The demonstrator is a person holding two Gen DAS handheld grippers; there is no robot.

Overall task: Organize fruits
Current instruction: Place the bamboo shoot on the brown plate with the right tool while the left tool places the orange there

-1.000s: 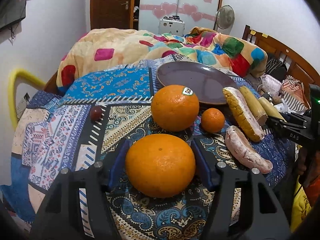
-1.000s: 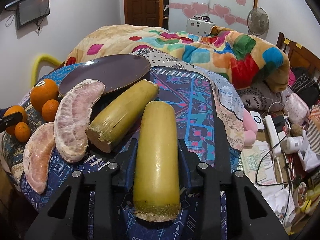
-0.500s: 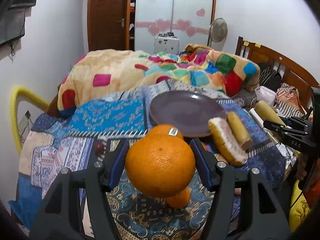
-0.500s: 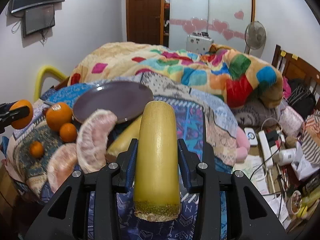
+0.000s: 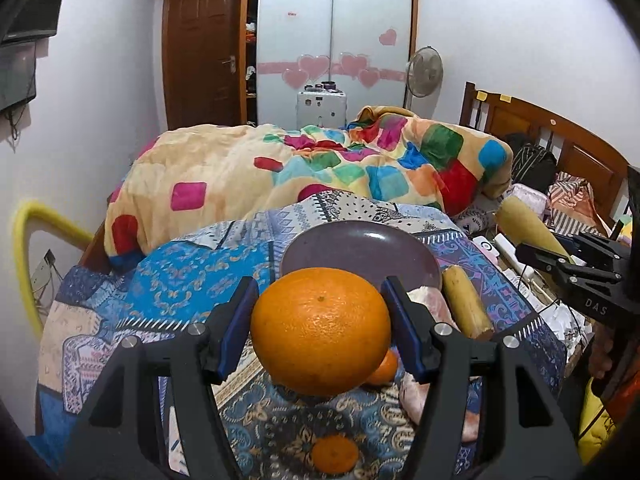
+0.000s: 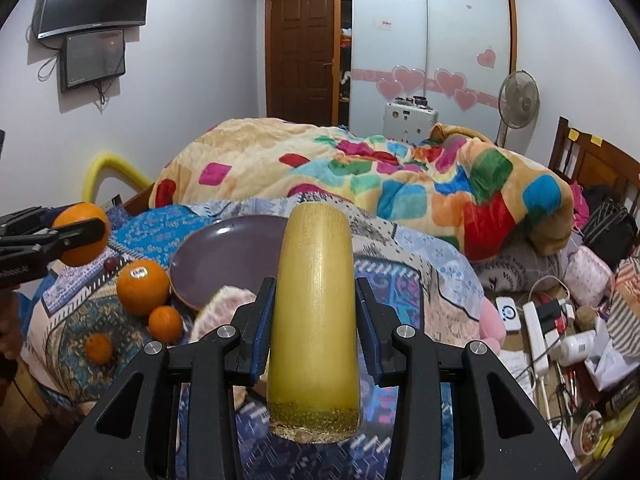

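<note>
While left wrist view runs: left gripper (image 5: 320,322) clenched on large orange (image 5: 320,330), held clear above patterned bedspread (image 5: 192,280); purple plate (image 5: 360,254) behind, small tangerine (image 5: 334,454) near front edge. Right wrist view: right gripper (image 6: 316,316) grasping sugarcane piece (image 6: 316,320) lengthwise, lifted off bedspread; stickered orange (image 6: 142,286) beside plate's left rim.

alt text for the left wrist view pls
The left gripper holds a large orange above a patterned cloth, with an empty purple plate just beyond. At right, the right gripper holds a yellow-green stalk piece.
</note>
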